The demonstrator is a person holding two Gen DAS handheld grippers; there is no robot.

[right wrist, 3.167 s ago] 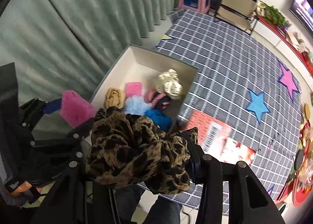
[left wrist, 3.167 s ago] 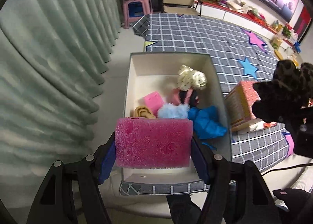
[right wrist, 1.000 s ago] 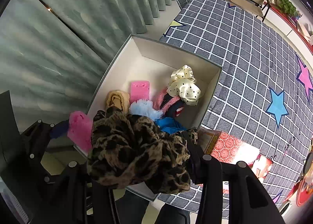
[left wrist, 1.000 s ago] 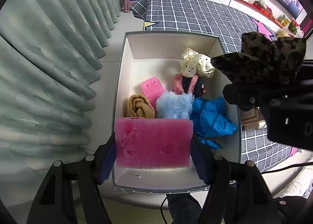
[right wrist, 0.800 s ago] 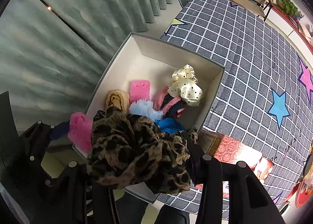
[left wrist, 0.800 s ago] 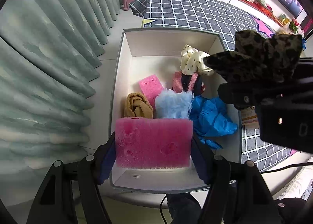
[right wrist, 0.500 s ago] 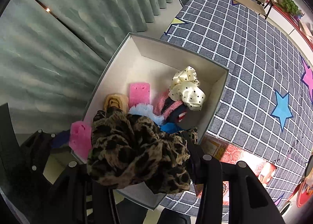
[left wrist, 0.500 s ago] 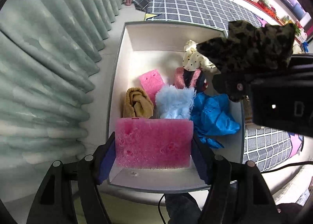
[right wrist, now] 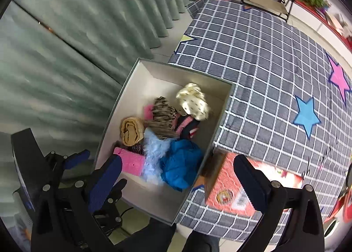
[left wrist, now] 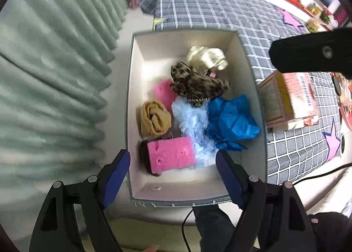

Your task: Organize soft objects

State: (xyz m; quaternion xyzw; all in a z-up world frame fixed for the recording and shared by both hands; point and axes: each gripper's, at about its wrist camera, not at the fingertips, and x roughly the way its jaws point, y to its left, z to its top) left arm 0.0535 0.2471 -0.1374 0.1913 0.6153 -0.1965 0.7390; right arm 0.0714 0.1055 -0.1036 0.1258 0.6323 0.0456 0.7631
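Looked down steeply from both wrist cameras, close above; shared the open grey-rimmed cardboard box (left wrist: pixel 250 71) (right wrist: pixel 222 106) of soft things.

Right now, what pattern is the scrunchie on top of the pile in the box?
Leopard print, brown and black scrunchie; clearest in the left wrist view.

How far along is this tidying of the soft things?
Nearly done, it seems: the pink sponge and leopard scrunchie already lie in the box. Left claw and right claw are opening, both empty. No loose soft items show on the checked cloth.
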